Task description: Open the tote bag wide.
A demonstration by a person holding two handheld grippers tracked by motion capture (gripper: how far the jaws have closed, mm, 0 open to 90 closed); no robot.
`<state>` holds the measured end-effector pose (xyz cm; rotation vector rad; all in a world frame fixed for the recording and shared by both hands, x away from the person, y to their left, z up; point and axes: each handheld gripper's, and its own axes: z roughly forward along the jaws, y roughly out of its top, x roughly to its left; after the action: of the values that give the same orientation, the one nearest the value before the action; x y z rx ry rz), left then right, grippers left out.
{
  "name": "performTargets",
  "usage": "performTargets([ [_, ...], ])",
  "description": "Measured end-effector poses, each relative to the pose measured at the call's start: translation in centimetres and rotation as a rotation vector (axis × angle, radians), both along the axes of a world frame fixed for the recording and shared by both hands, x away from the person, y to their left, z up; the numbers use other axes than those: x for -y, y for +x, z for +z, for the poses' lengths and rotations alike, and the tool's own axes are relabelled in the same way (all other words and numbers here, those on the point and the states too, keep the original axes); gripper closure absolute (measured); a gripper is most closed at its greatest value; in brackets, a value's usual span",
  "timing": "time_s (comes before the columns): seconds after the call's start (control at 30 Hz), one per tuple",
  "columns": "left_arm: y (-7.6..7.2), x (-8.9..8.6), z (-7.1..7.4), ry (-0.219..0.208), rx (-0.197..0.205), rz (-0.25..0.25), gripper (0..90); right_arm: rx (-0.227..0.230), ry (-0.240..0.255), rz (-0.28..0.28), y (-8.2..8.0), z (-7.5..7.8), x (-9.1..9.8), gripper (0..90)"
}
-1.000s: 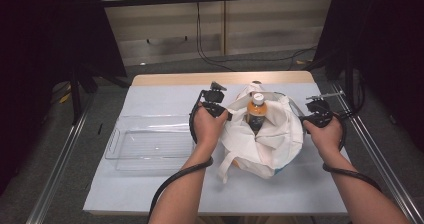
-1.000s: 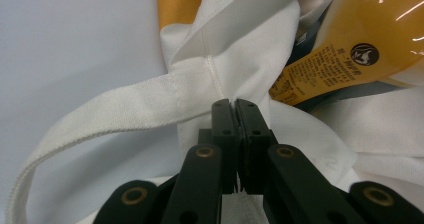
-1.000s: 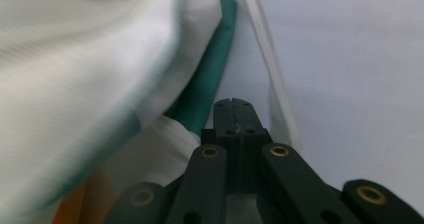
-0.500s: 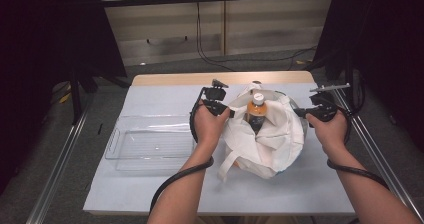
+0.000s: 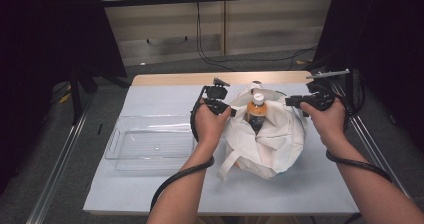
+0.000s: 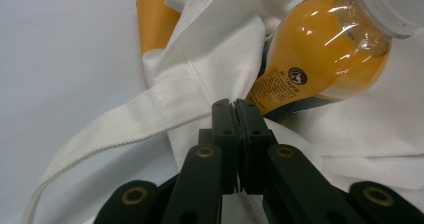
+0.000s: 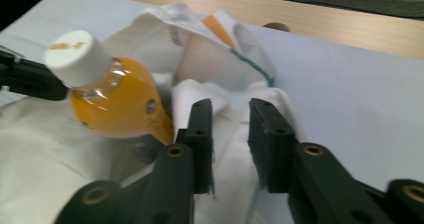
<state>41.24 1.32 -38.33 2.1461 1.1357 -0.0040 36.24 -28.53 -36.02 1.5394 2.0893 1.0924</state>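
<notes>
A white cloth bag [image 5: 265, 146] lies on the table with an orange drink bottle [image 5: 256, 113] standing out of its mouth, white cap up. My left gripper [image 5: 227, 109] is at the bag's left rim; in the left gripper view its jaws [image 6: 234, 104] are pressed together on a fold of the bag's cloth [image 6: 200, 79], right beside the bottle [image 6: 320, 49]. My right gripper [image 5: 292, 101] hovers at the bag's right rim. Its jaws [image 7: 231, 106] have just been opening and now stand apart, with the bag's rim [image 7: 225, 129] loose between them.
A clear plastic tray [image 5: 150, 144] sits to the left of the bag on the pale sheet [image 5: 300, 194]. The bag's strap [image 5: 230, 166] trails toward the front. A wooden table edge [image 5: 175, 79] runs along the back, and metal rails flank both sides.
The right hand has lifted and shifted a little, and its jaws have come apart off the bag's right rim. The left gripper has stayed put, still closed on the left rim.
</notes>
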Motion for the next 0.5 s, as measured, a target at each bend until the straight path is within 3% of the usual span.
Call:
performTargets([
  [0.23, 0.1, -0.1, -0.1, 0.004, -0.001, -0.009, 88.1, -0.023, -0.021, 0.039, 0.7, -0.9, -2.1, 63.9],
  [0.3, 0.1, 0.0, -0.1, 0.003, 0.000, -0.005, 88.2, -0.026, -0.058, 0.040, 1.0, -1.1, -2.4, 65.0],
  [0.5, 0.5, -0.1, -0.7, 0.017, -0.008, 0.017, 88.7, -0.052, -0.074, 0.045, 1.4, -1.9, -2.4, 82.4],
])
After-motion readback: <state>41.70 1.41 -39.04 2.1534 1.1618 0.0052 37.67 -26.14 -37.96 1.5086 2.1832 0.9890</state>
